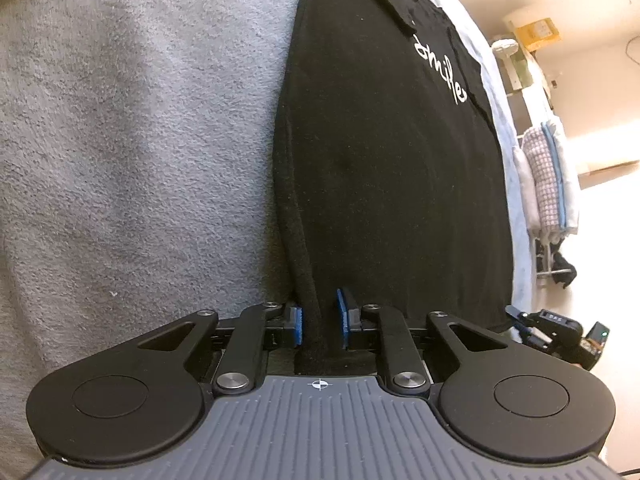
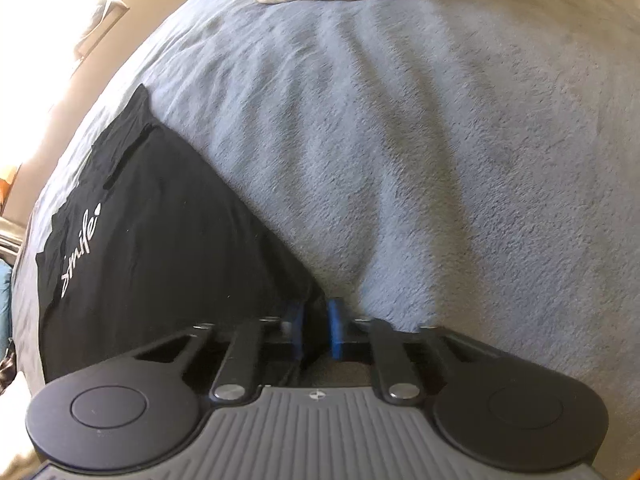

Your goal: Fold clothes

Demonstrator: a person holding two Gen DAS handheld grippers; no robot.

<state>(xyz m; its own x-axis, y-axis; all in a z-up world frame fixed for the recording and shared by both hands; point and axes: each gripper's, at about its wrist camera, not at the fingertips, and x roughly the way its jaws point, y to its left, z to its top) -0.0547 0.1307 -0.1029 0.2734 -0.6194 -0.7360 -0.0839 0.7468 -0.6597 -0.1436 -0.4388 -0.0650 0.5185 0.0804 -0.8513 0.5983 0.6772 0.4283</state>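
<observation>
Black shirt (image 1: 384,168) flat on grey blanket (image 1: 132,152) of bed, along the bed's side edge; collar end far, hem end near, as left wrist view gives it. Long left edge looks doubled over, a thick roll of cloth running toward the camera.

Left tongs (image 1: 320,322): blue pads either side of that rolled edge at the near hem corner, a small gap showing on the right pad side. Gripping or merely straddling: cannot tell.

Right tongs (image 2: 316,330): at another corner of the shirt (image 2: 160,248), dark cloth reaching in between the pads, view blurred. Clamped or not: cannot tell. Right tongs also glimpsed at far right of left view (image 1: 552,330), just off the hem corner.

Judgement: hem end held at both corners, fits a lengthwise fold toward the collar or the setting-down of one. For a clean fold: take all layers in each bite, keep both corners level and hem taut, lay edge on edge, avoid dragging the blanket.

Writing: white script on chest, reads "smile" (image 2: 80,248).

Stacked cloths (image 1: 548,184) beyond bed edge.
</observation>
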